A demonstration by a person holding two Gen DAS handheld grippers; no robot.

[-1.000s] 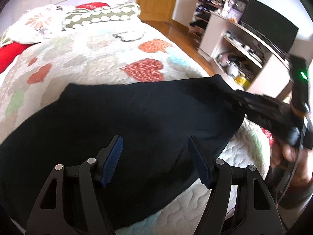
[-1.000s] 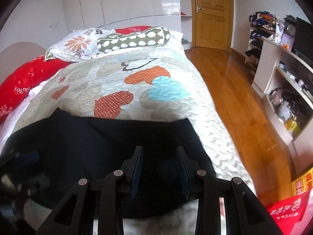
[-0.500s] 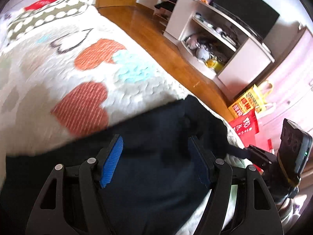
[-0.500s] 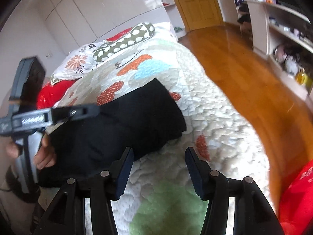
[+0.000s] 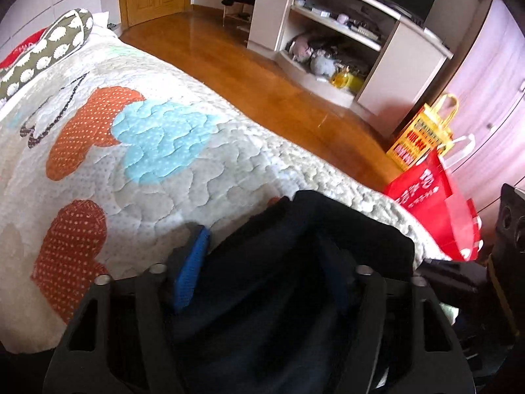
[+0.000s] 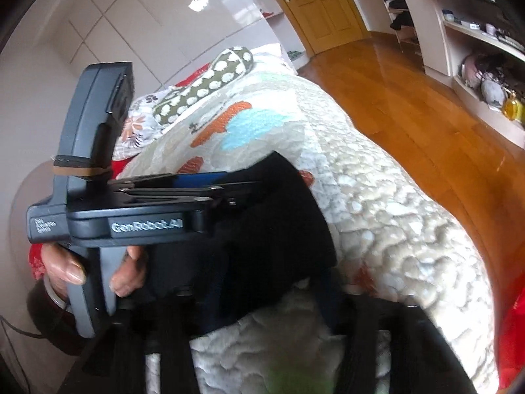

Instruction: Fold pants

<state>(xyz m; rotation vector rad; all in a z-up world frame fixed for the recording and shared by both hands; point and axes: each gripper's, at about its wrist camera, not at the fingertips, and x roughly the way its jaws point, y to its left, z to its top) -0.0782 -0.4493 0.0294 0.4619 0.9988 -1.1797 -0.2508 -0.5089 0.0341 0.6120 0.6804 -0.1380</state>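
Pants (image 5: 295, 262) bunched at the bed (image 5: 197, 170) edge.
Left hand-held gripper (image 5: 262, 272) is spread wide, dark fabric lying between its fingers. Right hand-held gripper (image 6: 262, 298): blurred and fabric-covered, state cannot be told.

A bunched pair of black pants (image 5: 295, 279) lies on a quilted bedspread (image 5: 203, 177) with orange and blue heart patches, filling the space between the spread blue-padded fingers (image 5: 192, 275) of the left gripper (image 5: 265, 275), with red and yellow shopping bags (image 5: 433, 197) on the wooden floor (image 5: 249, 75) beyond.
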